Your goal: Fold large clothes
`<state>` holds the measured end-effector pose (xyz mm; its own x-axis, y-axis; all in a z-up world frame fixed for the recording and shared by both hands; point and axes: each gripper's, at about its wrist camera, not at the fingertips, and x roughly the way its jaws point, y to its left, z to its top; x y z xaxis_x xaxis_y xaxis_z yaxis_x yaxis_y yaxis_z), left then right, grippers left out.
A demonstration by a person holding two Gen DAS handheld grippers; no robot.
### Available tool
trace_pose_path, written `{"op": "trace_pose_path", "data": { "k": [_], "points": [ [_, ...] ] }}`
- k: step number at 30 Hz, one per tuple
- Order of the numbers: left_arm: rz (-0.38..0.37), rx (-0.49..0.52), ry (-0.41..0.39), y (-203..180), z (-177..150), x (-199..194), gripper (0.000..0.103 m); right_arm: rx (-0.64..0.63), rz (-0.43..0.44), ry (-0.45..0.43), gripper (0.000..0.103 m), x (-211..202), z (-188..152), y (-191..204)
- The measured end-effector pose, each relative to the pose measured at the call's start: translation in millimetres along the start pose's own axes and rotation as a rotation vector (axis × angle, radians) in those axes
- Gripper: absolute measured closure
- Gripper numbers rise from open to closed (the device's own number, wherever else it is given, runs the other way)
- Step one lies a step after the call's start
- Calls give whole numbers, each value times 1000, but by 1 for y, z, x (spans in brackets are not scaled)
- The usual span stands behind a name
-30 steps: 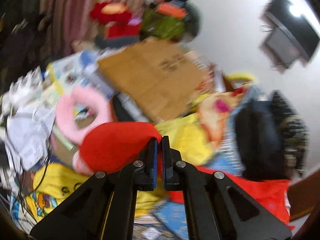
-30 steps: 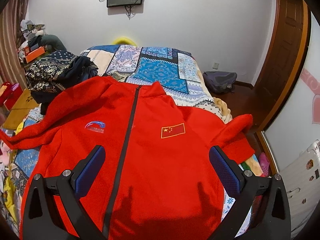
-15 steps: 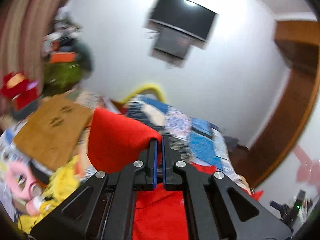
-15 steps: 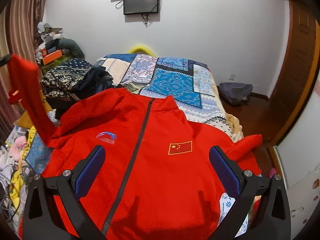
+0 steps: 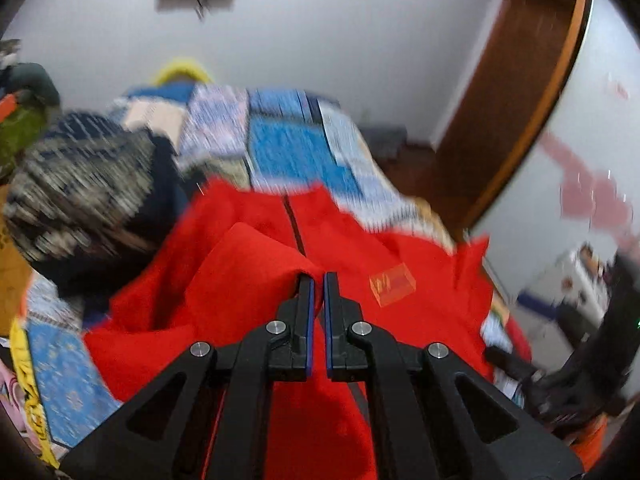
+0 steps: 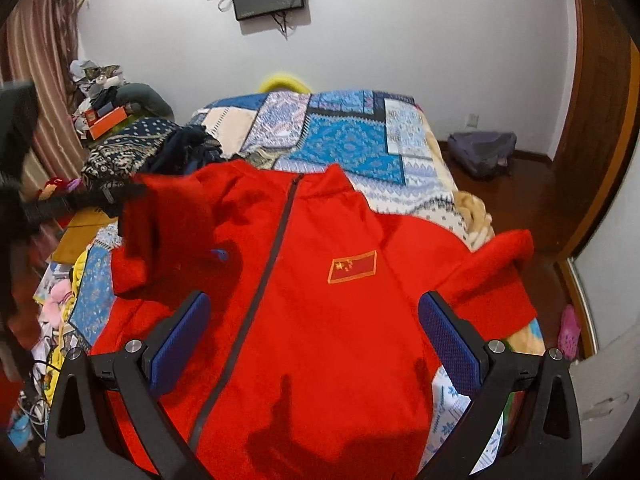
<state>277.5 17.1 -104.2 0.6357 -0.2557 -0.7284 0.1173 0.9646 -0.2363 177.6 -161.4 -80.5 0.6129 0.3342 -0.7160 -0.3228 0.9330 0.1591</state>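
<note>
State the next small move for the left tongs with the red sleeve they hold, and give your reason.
Probably lower the sleeve onto the jacket chest and let go. The left tongs are shut on it and have it lifted over the left chest, short of the zip; the right tongs hang open above the front, holding nothing.

Your item: one red jacket (image 6: 320, 320), fleece-like, dark front zip closed, flag patch on its chest. It lies face up on the bed, collar away from you; one sleeve (image 5: 248, 272) is lifted, apparently folded across the front.
</note>
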Motion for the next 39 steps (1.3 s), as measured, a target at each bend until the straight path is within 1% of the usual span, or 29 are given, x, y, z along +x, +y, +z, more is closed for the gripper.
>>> {"op": "trace_pose_path", "data": {
  "k": [3,7,8,10,12,13,14,15,17,18,19,20,23,25,26,28,30,32,34,35,36,37,38,39],
  "points": [
    [-8,8,113,-6,-22,33,101,12,5,32,0,5,-5,-6],
    [-3,27,207,-6,-45,46,100,17,13,63,0,10,-9,-9],
    [0,31,218,-4,-49,46,97,15,17,68,0,12,-9,-8],
    [6,41,223,-2,-54,39,85,9,26,76,0,15,-9,-6],
    [32,60,195,0,-56,25,58,-2,34,84,0,19,-8,-1],
    [46,65,175,3,-55,22,52,-11,44,91,0,21,-7,4],
    [78,75,131,9,-57,8,46,-18,53,95,0,23,-6,6],
    [99,82,110,14,-56,1,40,-28,68,103,0,25,-5,11],
    [178,101,60,30,-59,-19,33,-46,88,113,0,30,-2,20],
    [202,103,50,38,-58,-23,29,-60,95,120,0,34,0,26],
    [243,99,40,52,-62,-31,26,-80,98,128,0,38,2,32],
    [269,92,41,62,-65,-35,21,-99,102,135,0,43,3,37],
    [356,35,68,104,-82,-42,20,-174,110,171,0,61,6,58],
    [382,-28,106,132,-97,-42,20,-222,119,210,0,78,6,71],
    [396,-78,133,151,-109,-40,20,-241,124,228,0,87,5,77],
    [410,-150,176,176,-127,-34,20,-271,136,277,1,104,2,88],
    [421,-206,211,195,-143,-25,20,-308,138,326,13,121,-5,98],
    [431,-242,235,207,-155,-20,20,-354,127,363,19,135,-11,108],
    [438,-257,246,215,-163,-16,20,-386,107,361,25,141,-15,114],
    [447,-258,244,217,-165,-13,20,-394,104,348,32,142,-14,115],
    [452,-256,243,219,-163,-10,20,-395,112,338,45,142,-14,115],
    [455,-253,238,219,-162,-7,20,-387,127,330,53,141,-12,114],
    [452,-245,229,218,-160,-4,20,-379,139,329,74,141,-10,114],
    [449,-237,222,218,-158,-1,20,-366,156,331,92,141,-8,113]
  ]
}}
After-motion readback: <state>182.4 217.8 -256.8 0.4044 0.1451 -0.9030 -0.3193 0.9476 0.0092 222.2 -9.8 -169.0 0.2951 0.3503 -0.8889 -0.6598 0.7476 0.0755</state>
